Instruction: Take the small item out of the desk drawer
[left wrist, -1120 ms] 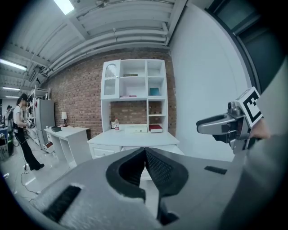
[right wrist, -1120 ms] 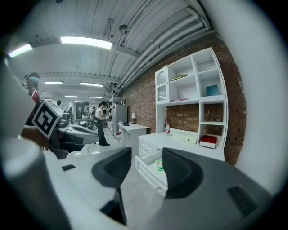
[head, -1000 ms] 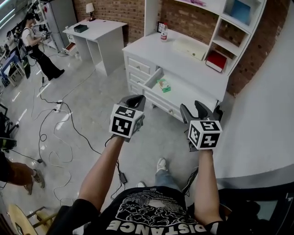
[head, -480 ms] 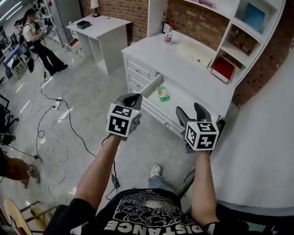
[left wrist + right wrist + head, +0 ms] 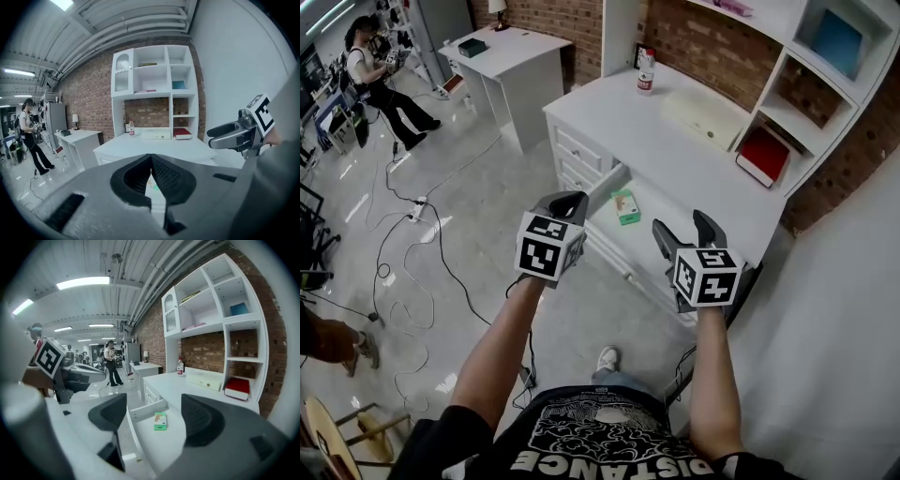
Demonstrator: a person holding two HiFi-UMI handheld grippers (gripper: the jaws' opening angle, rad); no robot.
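Near the open drawer (image 5: 667,227), left gripper (image 5: 573,200) jaws meet empty; right gripper (image 5: 682,227) jaws, just opened wide, hold nothing.

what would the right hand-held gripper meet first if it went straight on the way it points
Likely the green box in the open drawer: it sits centred between the jaws of the right hand-held gripper, which have just been opening and hold nothing. Depth is unclear; the drawer floor may come first.
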